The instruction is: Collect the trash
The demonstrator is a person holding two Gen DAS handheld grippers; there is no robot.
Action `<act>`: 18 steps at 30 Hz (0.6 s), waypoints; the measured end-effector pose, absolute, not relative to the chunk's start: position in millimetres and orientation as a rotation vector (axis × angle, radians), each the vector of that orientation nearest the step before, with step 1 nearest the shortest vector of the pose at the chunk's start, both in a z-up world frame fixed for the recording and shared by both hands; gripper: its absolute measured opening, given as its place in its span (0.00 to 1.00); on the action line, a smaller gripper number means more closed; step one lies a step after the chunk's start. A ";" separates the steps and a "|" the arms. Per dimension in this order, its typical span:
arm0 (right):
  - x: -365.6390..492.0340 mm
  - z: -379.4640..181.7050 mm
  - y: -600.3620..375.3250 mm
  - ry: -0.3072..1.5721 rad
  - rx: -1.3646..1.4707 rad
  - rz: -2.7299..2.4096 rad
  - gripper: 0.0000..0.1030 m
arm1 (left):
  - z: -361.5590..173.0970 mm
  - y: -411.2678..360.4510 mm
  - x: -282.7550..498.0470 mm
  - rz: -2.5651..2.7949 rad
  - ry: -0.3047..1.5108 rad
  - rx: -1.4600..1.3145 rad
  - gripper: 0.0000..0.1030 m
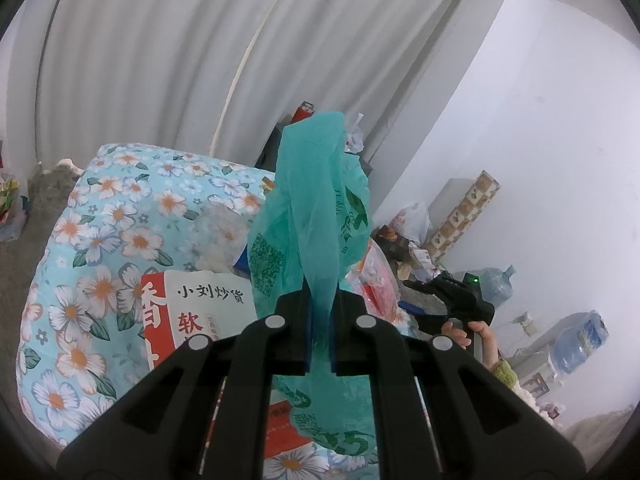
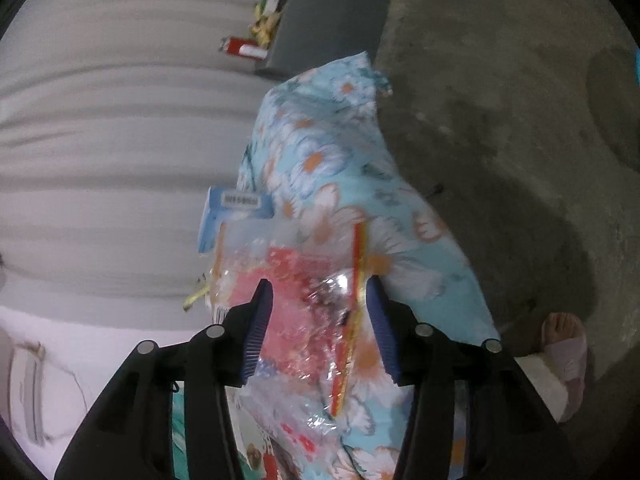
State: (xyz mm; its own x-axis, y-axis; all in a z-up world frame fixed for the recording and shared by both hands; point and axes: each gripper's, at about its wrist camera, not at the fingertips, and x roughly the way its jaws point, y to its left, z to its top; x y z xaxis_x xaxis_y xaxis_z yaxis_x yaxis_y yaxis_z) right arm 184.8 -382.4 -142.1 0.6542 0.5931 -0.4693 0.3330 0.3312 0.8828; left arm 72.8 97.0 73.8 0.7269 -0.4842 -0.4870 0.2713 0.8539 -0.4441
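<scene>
1. Trash lies on top of a bed with a blue flowered cover (image 1: 100,216): a white and red snack bag (image 1: 192,312), a clear crinkly wrapper (image 2: 304,288) with red print, and a small blue and white packet (image 2: 236,208).
2. The left gripper (image 1: 320,312) is clenched on the thin handle of a green plastic bag (image 1: 316,208). The bag sticks up past the fingers and also hangs down below them, near the front edge of the bed.
3. The right gripper (image 2: 316,320) has its fingers apart, one on each side of the clear crinkly wrapper near the bed's edge. The blue pads (image 2: 256,332) do not look pressed on it yet. The picture is a bit blurry.
4. The wrapper looks very light, thin and soft. It will likely crumple and may slip, because it is shiny.
5. A good place to pinch seems to be a bunched fold in the middle, not a flat edge.
6. The green bag is floppy too, so its mouth may need holding open for the trash to drop in.
</scene>
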 end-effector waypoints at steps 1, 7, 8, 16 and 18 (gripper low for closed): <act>185.8 -144.3 -383.8 0.892 1.283 0.204 0.50 | 74.9 96.5 72.3 -0.429 0.630 -0.356 0.04; 201.2 -145.6 -382.8 0.897 1.279 0.227 0.51 | 73.6 93.8 74.7 -0.431 0.631 -0.357 0.04; 201.2 -145.2 -383.0 0.898 1.277 0.232 0.51 | 73.5 93.3 74.6 -0.432 0.630 -0.357 0.04; 195.5 -131.4 -376.6 0.880 1.205 0.226 0.15 | 71.5 93.3 75.8 -0.430 0.631 -0.358 0.04; 187.7 -120.2 -375.1 0.852 1.163 0.226 0.09 | 70.5 93.7 76.3 -0.427 0.631 -0.358 0.04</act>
State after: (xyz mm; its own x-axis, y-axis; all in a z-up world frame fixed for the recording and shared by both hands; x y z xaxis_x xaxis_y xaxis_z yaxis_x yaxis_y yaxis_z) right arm 187.7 -375.1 -120.2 0.6756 0.5674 -0.4708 0.2600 0.4142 0.8723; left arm 76.3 93.7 70.5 0.7267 -0.4847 -0.4868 0.2716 0.8536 -0.4445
